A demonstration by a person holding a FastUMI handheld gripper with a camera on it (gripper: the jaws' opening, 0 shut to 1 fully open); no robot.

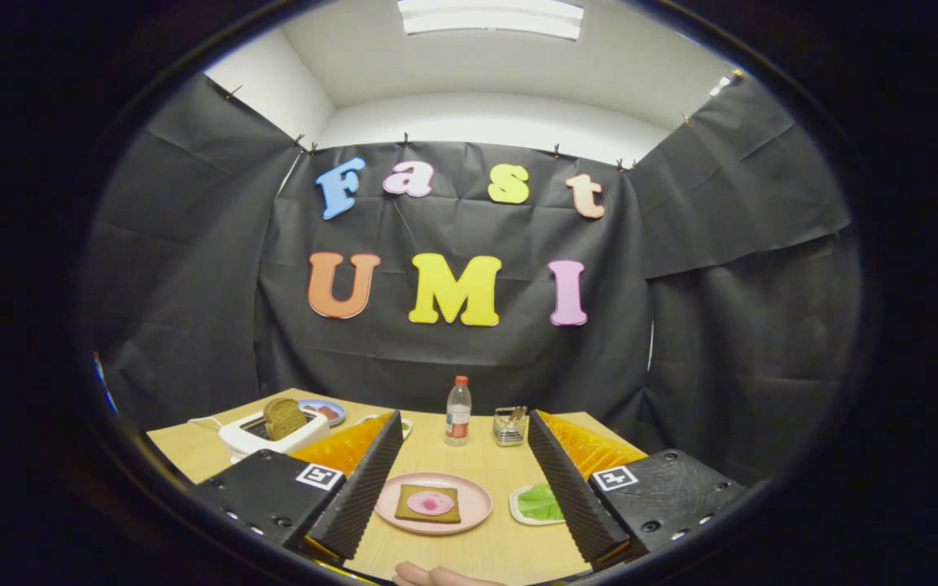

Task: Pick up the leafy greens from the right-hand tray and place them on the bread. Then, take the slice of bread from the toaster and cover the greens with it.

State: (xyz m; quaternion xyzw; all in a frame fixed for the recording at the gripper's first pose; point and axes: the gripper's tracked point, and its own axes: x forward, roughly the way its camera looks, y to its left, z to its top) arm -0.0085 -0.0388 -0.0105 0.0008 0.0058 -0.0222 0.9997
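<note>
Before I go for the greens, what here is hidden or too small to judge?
- Leafy greens: partly behind one finger; tray edge cut off.
- Toaster: near side hidden by the other finger.
- Small plate behind the toaster: contents too small.
- Gripper: open, empty.

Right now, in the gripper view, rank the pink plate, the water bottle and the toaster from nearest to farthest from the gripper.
The gripper is open, holding nothing.
1. Pink plate: between the fingers, holding bread topped with a pink slice.
2. Water bottle: straight ahead, beyond the plate, mid-table.
3. Toaster: beyond the left finger, at the table's far left, a slice standing in it; roughly as far as the bottle, too close to call.
</note>
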